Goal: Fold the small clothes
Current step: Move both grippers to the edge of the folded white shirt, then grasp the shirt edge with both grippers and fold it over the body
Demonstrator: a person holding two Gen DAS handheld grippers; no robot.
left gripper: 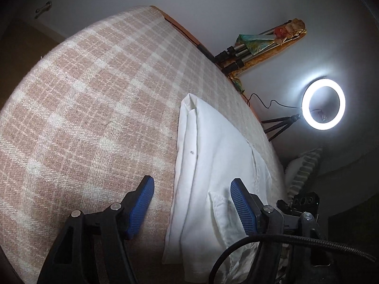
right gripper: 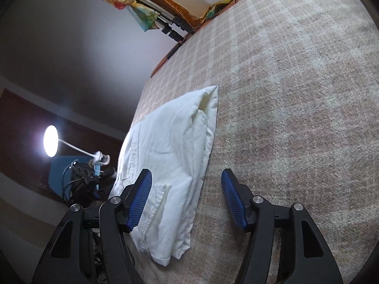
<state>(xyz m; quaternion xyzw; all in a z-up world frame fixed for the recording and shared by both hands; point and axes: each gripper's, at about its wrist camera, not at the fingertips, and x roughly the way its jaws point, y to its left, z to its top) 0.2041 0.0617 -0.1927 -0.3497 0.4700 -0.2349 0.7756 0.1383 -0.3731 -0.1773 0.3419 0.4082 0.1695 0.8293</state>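
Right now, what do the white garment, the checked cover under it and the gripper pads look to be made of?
White garment: thin woven cloth, likely cotton, matte; it shows soft creases and stitched seams.
Checked cover: coarse, fuzzy weave, possibly wool or a blend; the thread texture is visible.
Gripper pads: blue, ribbed, matte, probably rubber or soft plastic, on black hard plastic arms.

We are in a home bedroom: a bed spread with a pink-and-white checked blanket (left gripper: 90, 99) fills our view, a lit ring light (left gripper: 323, 104) on a tripod stands at three o'clock.
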